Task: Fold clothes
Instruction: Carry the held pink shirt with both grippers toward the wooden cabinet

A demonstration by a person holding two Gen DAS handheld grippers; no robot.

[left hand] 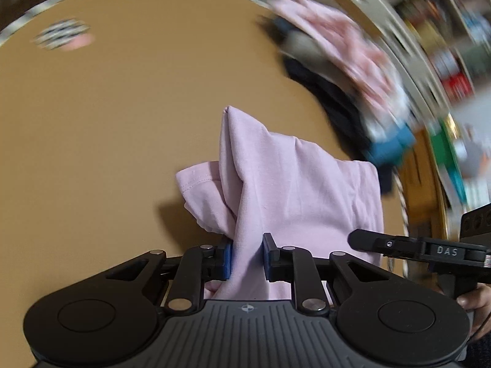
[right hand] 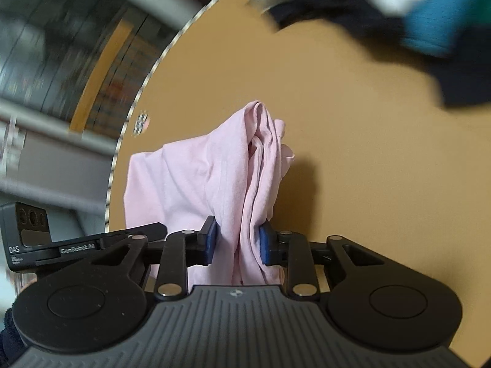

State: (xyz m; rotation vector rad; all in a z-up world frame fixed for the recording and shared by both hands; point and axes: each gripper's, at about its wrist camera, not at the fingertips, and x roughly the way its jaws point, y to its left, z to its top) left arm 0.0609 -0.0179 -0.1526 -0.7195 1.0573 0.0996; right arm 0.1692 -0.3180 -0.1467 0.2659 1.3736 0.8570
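Two grippers, left gripper (left hand: 247, 256) and right gripper (right hand: 236, 243), each pinch one pink garment (left hand: 276, 190); the clothes pile (left hand: 343, 70) at upper right is blurred.

A pale pink garment (left hand: 285, 184) hangs bunched in loose vertical folds above the tan round table (left hand: 122, 107), lifted off its surface, well apart from the blurred heap of clothes (left hand: 337, 70) at the table's far edge
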